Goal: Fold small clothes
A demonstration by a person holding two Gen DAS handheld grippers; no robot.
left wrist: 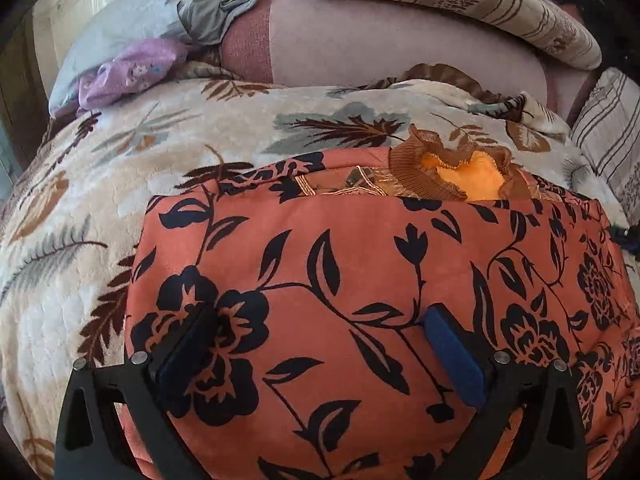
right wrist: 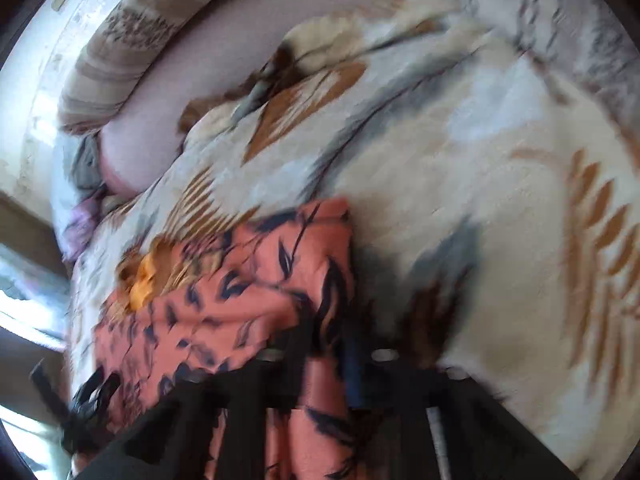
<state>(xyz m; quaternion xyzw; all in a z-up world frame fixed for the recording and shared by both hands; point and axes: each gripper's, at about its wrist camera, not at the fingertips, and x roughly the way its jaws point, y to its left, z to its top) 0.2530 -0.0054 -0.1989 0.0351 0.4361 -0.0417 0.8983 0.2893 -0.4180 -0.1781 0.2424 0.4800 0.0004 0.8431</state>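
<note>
An orange-red garment with a black flower print [left wrist: 360, 280] lies folded over on the leaf-patterned blanket [left wrist: 160, 160]. Its brown ruffled collar and orange lining [left wrist: 464, 168] show at the far edge. My left gripper [left wrist: 320, 332] is open, its two blue-padded fingers resting over the near part of the garment. In the blurred right wrist view the same garment [right wrist: 240, 280] lies to the left. My right gripper [right wrist: 324, 364] is shut on the garment's right edge, with cloth running between the fingers.
A striped pillow [left wrist: 480, 4] and a pink cushion [left wrist: 380, 48] lie at the back. A grey cloth [left wrist: 208, 4] and a purple printed cloth [left wrist: 132, 68] sit at the back left. Another striped pillow [left wrist: 612, 136] is at the right.
</note>
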